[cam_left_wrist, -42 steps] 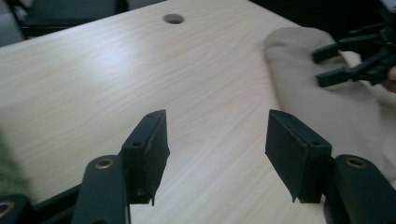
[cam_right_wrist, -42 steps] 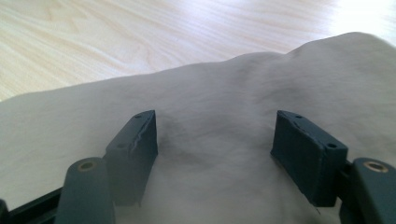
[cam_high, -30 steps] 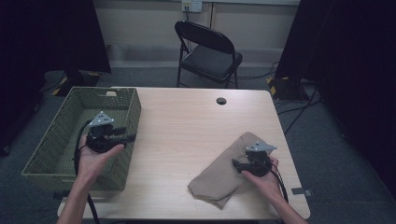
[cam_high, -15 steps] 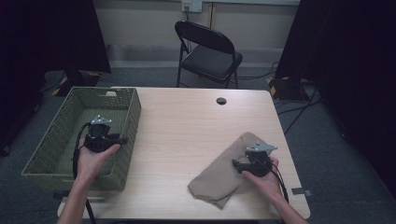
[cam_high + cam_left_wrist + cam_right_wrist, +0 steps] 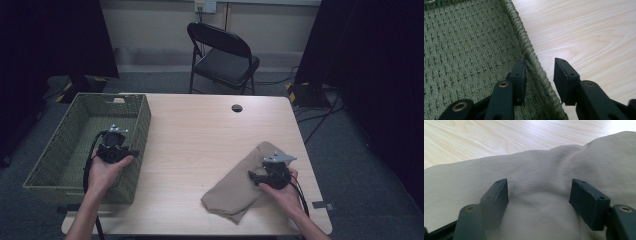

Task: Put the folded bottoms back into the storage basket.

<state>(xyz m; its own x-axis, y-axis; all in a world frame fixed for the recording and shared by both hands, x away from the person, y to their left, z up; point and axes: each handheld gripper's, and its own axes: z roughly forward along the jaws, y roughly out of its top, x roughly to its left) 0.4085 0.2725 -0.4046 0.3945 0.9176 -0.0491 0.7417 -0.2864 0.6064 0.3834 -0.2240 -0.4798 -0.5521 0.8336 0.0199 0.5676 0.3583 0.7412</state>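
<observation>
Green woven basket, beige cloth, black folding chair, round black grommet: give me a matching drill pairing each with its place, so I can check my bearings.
Things:
1. green woven basket
2. beige crumpled cloth
3. black folding chair
4. round black grommet

Places:
A. on the floor beyond the far edge of the light wooden table
B. set in the tabletop near its far edge
C. at the table's left end, its rim between the jaws of the left gripper
D. near the table's right front corner, under the right gripper

Pairs: 1-C, 2-D, 3-A, 4-B
</observation>
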